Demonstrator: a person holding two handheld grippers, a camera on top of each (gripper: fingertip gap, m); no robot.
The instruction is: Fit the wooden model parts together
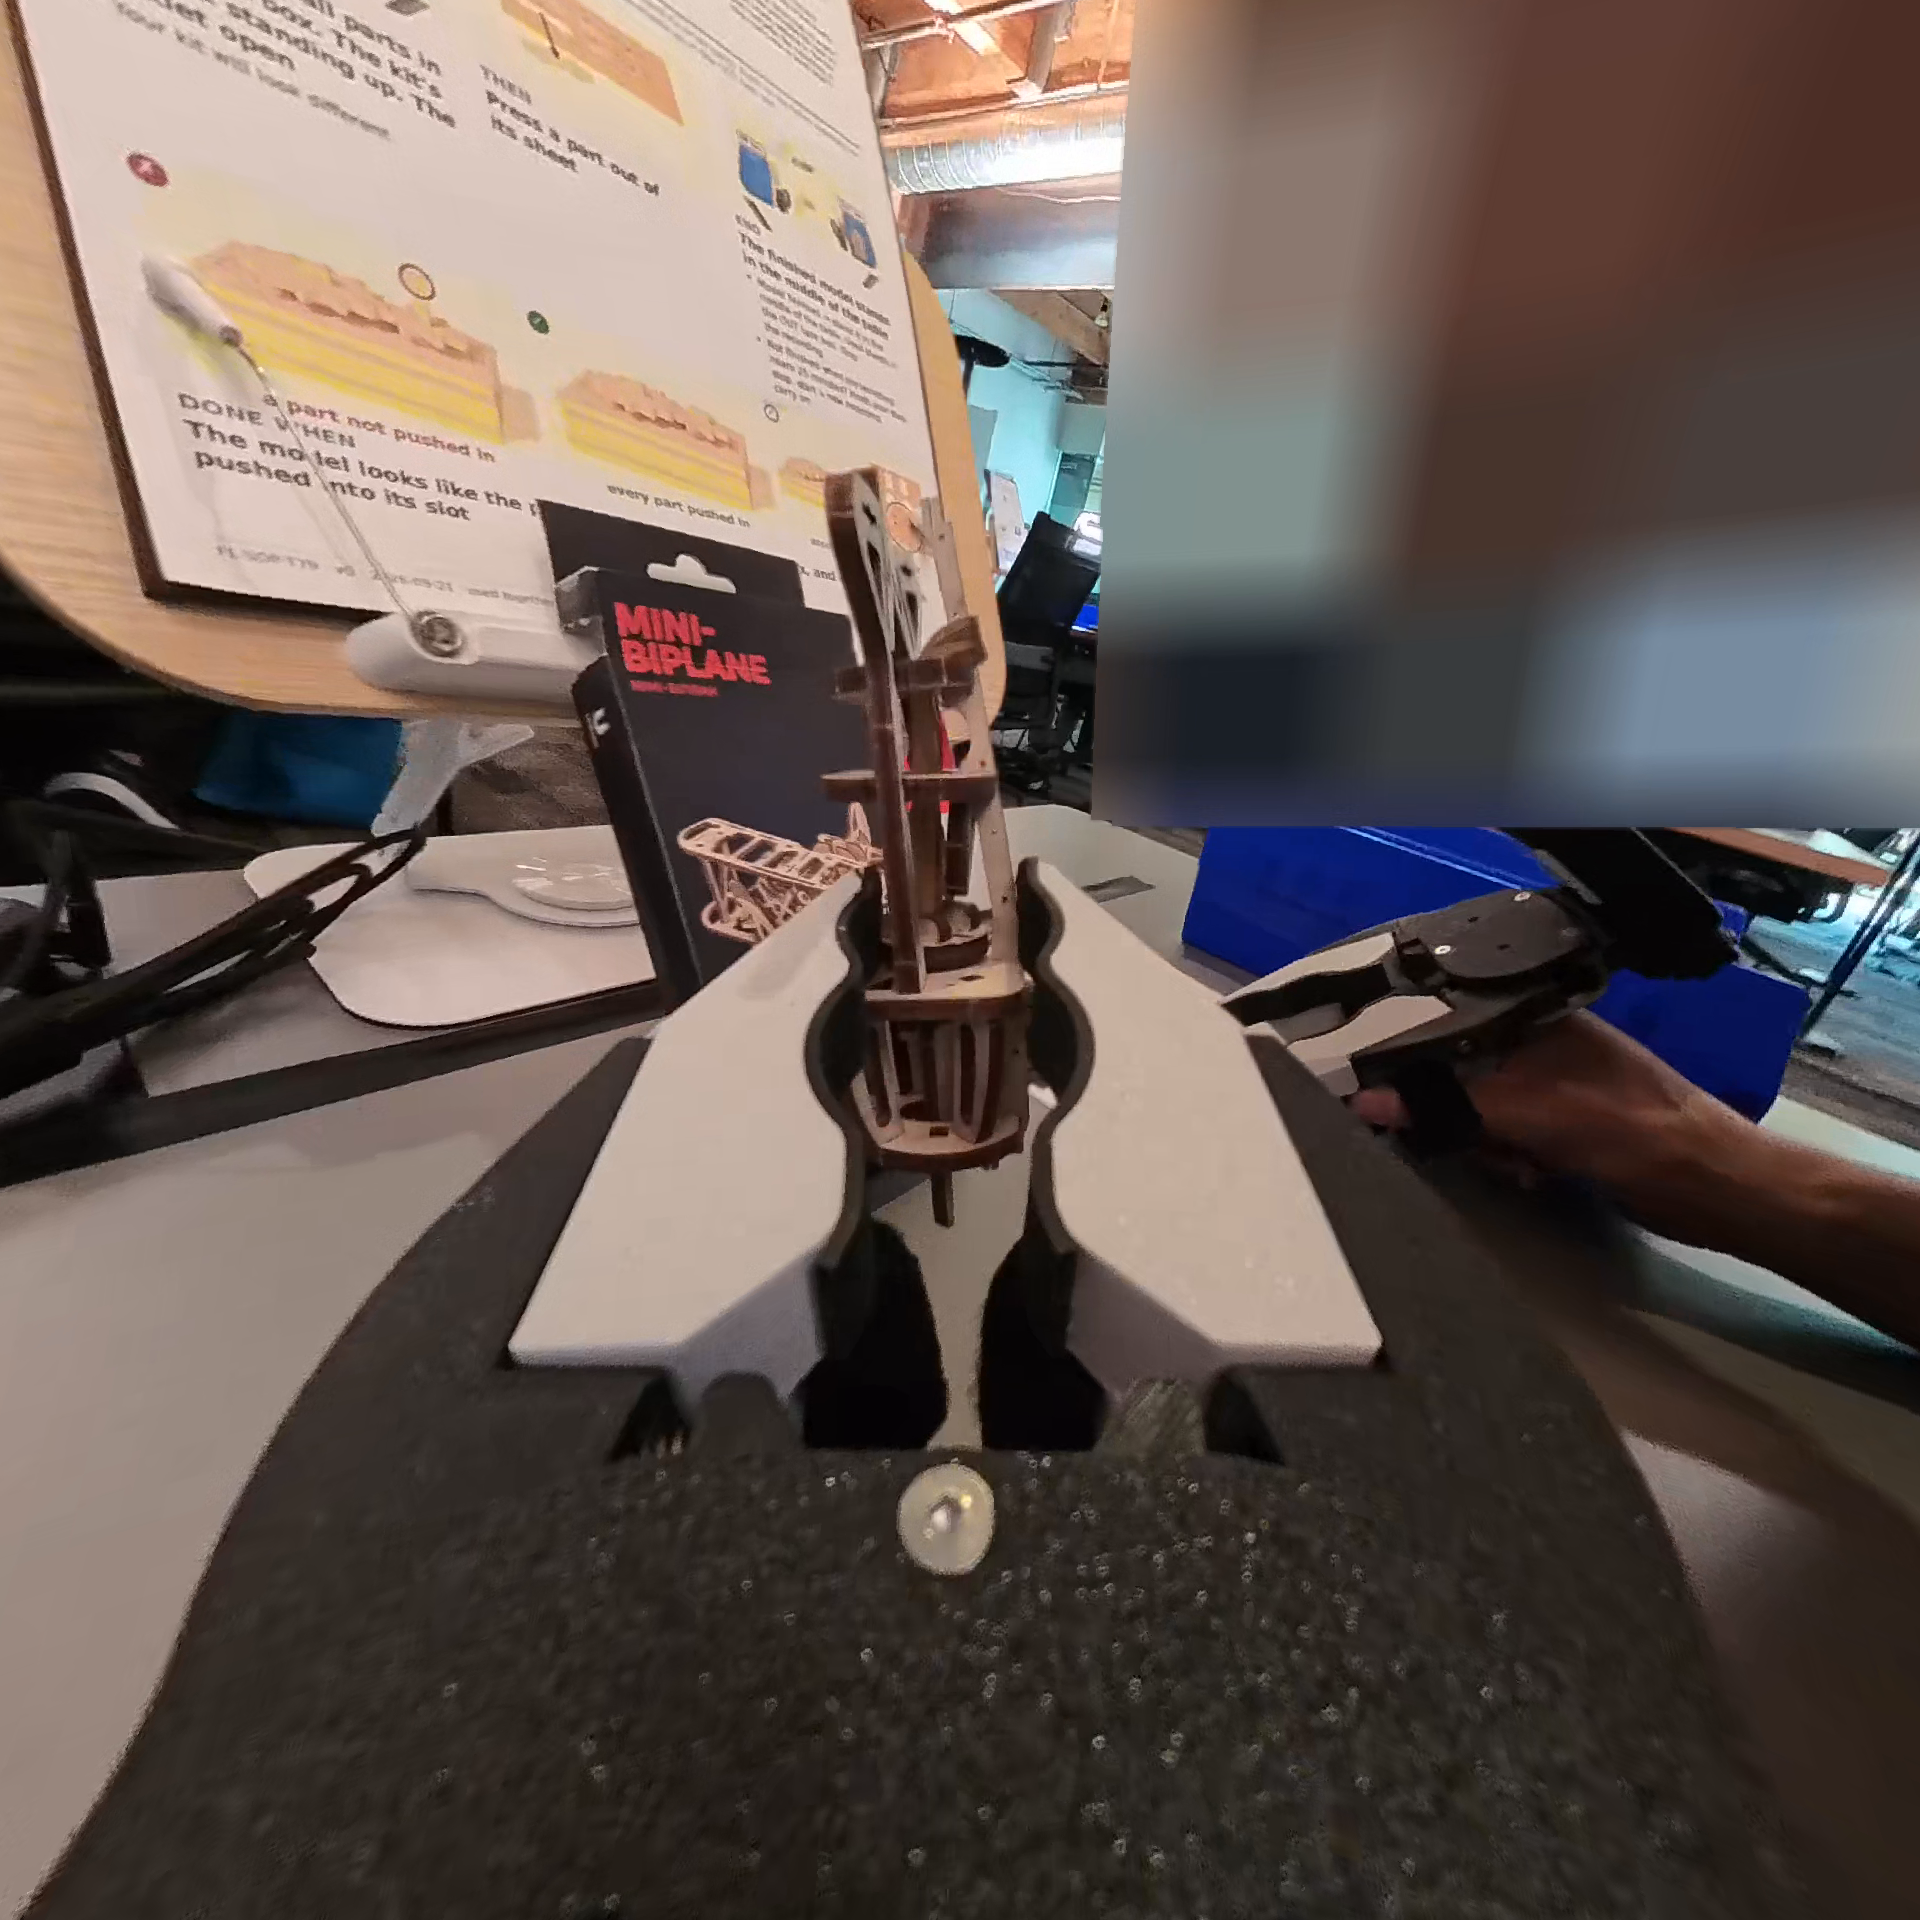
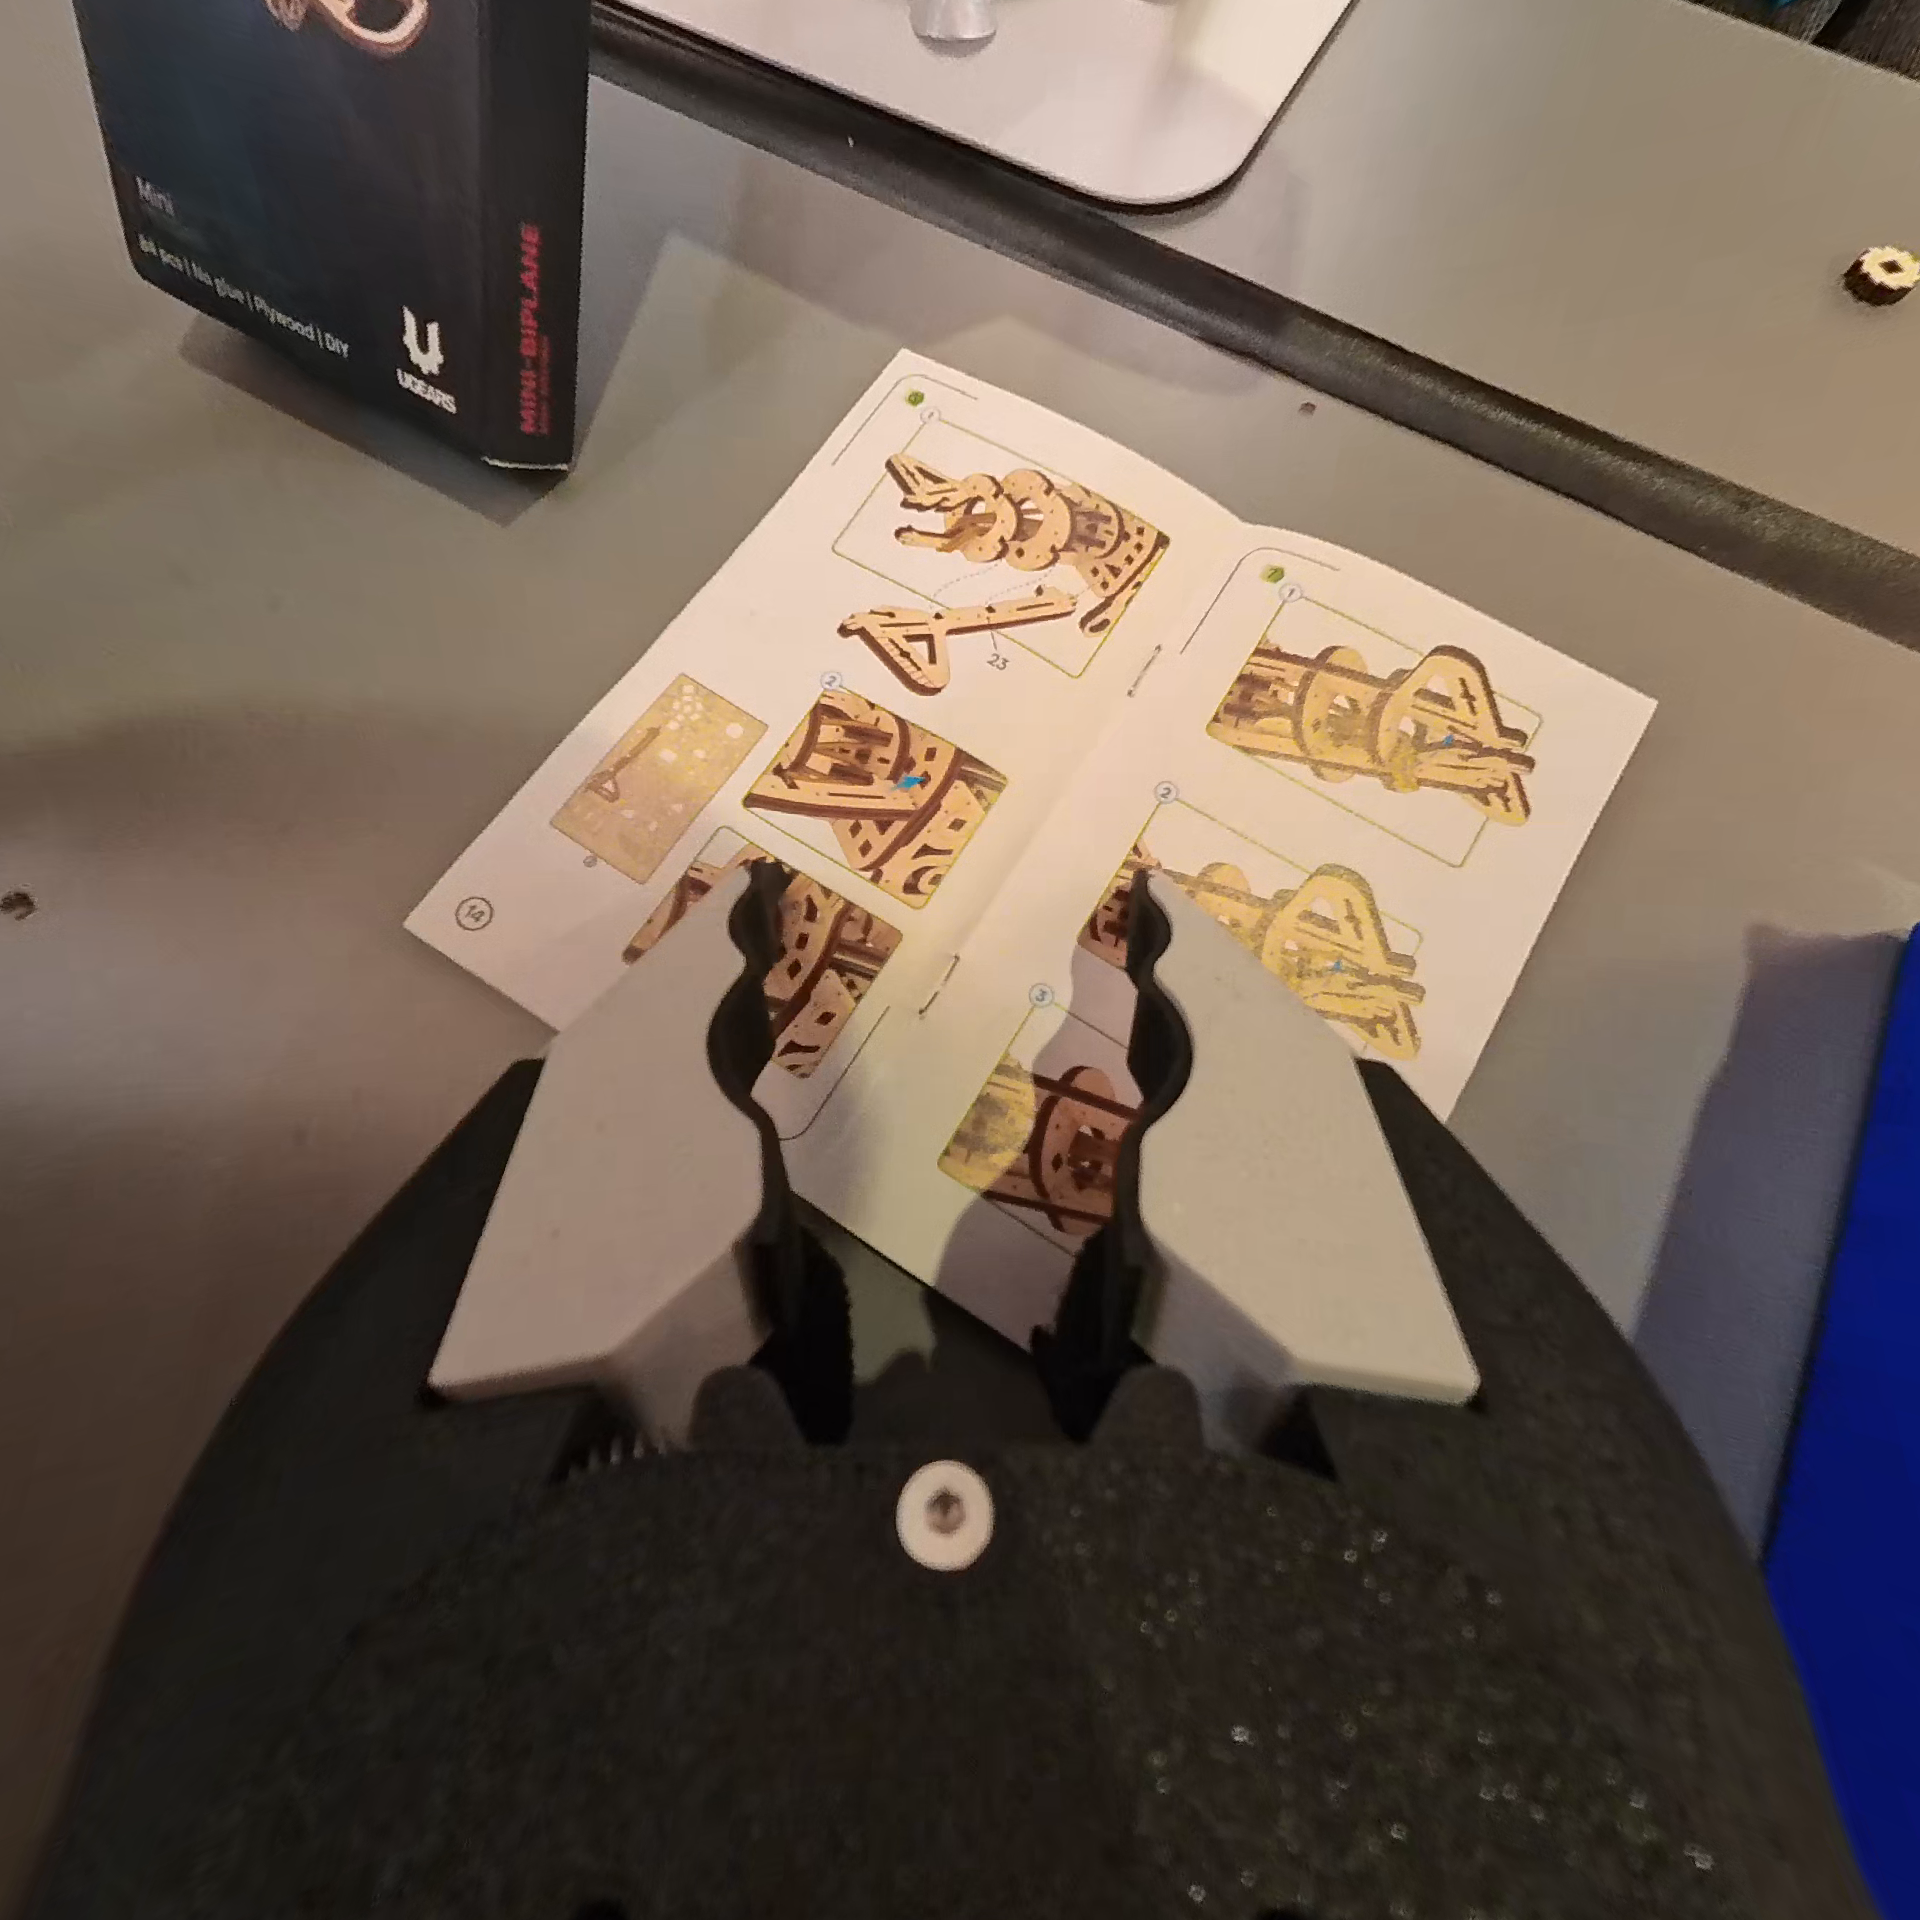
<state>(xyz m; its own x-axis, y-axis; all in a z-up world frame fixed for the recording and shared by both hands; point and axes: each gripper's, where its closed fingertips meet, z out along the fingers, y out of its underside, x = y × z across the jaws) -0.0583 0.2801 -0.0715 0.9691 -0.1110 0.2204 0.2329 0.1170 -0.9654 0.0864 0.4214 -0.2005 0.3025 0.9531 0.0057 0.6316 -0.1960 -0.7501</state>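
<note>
My left gripper (image 1: 940, 883) is shut on a partly built wooden model (image 1: 930, 831), a brown plywood frame that stands upright between the grey fingers and rises above their tips. My right gripper (image 2: 951, 883) is open and empty, hovering over an open instruction booklet (image 2: 1049, 727) lying flat on the grey table. The right gripper also shows in the left wrist view (image 1: 1247, 1013) at the right, low over the table, held by a hand. A small round wooden part (image 2: 1883, 274) lies alone on the table at the far right.
A black kit box (image 1: 727, 769) stands upright behind the model; it also shows in the right wrist view (image 2: 343, 208). A wooden board with an instruction sheet (image 1: 416, 291) leans on a white stand (image 1: 520, 894). A blue bin (image 1: 1455, 914) sits at the right. The grippers' ends are close to 25 cm from one another.
</note>
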